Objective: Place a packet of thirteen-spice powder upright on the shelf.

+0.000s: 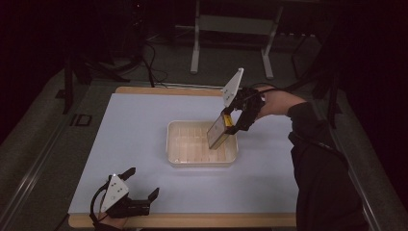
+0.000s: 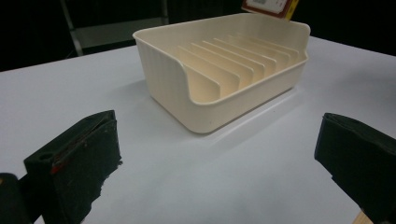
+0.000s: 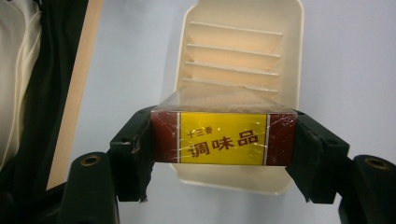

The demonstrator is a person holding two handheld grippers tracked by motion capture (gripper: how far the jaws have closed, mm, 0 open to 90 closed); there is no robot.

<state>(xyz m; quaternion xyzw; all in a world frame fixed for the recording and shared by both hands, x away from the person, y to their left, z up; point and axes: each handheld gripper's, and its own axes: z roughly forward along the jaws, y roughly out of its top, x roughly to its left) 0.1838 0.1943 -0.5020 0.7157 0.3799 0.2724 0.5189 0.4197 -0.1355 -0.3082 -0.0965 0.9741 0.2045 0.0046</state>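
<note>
The right gripper grasps a cellophane-wrapped seasoning box, red-brown at both ends with a yellow label panel bearing Chinese characters. In the right gripper view the box sits crosswise between the two black fingers, one pad pressed against each short end, so the labelled face looks back at the camera and the rest of the box extends away from it. From the high view the box hangs tilted, its lower end down over the right part of the cream slotted tray, above the ribs that divide the tray's floor; whether it touches them cannot be told. The tray stands near the middle of the pale blue tabletop.

The left gripper rests at the near left corner of the tabletop, well apart from the tray. Its fingers are released and spread wide with nothing between them, pointing toward the tray, past whose far rim a corner of the box shows
</note>
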